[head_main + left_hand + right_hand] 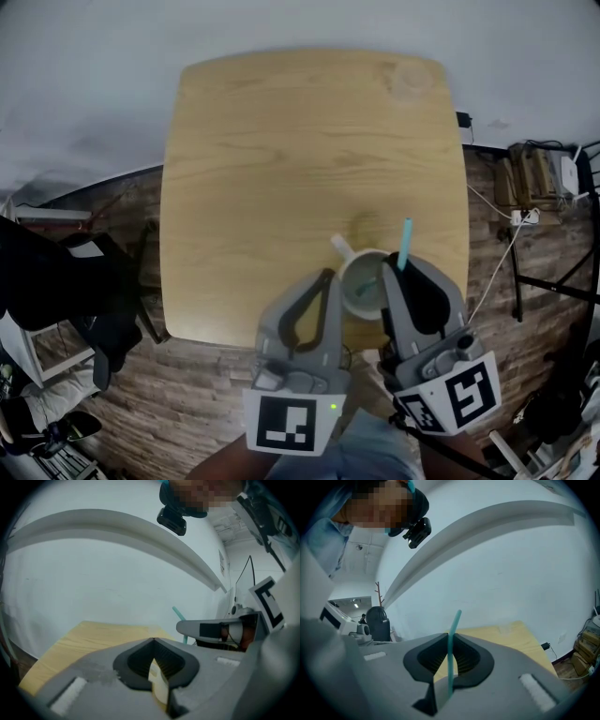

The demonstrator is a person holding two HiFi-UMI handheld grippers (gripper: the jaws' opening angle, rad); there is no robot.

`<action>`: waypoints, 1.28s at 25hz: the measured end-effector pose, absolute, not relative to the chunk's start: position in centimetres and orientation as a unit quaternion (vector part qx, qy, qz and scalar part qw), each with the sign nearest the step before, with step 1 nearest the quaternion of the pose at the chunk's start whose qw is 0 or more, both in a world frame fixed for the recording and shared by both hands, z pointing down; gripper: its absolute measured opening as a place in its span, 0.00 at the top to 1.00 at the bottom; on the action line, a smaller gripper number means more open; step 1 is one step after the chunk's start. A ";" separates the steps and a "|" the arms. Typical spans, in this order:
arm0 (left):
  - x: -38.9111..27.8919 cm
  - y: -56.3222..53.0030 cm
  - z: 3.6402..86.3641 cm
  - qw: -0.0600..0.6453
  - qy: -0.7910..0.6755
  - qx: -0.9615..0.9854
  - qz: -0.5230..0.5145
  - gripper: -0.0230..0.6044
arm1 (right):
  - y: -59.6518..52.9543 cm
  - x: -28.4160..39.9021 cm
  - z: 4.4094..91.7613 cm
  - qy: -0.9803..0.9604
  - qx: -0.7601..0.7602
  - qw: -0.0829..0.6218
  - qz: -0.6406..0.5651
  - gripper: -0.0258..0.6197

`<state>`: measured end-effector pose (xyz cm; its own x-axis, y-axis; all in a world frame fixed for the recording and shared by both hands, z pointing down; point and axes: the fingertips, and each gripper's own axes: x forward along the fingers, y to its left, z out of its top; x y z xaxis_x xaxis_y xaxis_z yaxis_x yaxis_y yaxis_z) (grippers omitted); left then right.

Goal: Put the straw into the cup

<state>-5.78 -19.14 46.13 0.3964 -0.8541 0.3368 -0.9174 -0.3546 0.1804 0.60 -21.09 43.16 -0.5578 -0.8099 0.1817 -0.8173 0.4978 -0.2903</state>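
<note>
right hand-held gripper (396, 274): clamped on teal straw (405, 244)
straw: long axis near upright, top end up, by cup (361, 289) rim
left hand-held gripper (328, 276): jaws together beside cup
surface (281, 141): pale wood

My feed: left gripper (327, 275) and right gripper (395, 269) grey shells, black ribbed pads (302, 323), black-white marker cubes (286, 424) (green LED (332, 407) on left). Person's sleeve (321, 541) light blue.

Head view steeply down, gripper views share table (281, 141)
</note>
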 end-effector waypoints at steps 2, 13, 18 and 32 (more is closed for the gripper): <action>-5.7 -19.3 46.2 0.172 -0.541 0.818 0.093 0.94 | -21.3 0.7 43.3 -0.864 0.472 0.012 0.173 0.89; -6.1 -20.4 46.3 0.176 -0.543 0.817 0.088 0.94 | -22.4 0.9 43.6 -0.859 0.485 0.018 0.165 0.88; -6.0 -20.6 46.1 0.174 -0.543 0.817 0.086 0.94 | -22.6 1.2 43.7 -0.857 0.488 0.021 0.164 0.85; -5.9 -20.2 44.5 0.161 -0.544 0.820 0.072 0.94 | -22.0 1.5 42.3 -0.858 0.492 0.016 0.150 0.81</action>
<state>-5.87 -20.21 44.54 0.3969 -0.8699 0.2927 -0.9161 -0.3557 0.1851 1.52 -22.03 42.26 -0.5158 -0.8388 0.1745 -0.8482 0.4714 -0.2414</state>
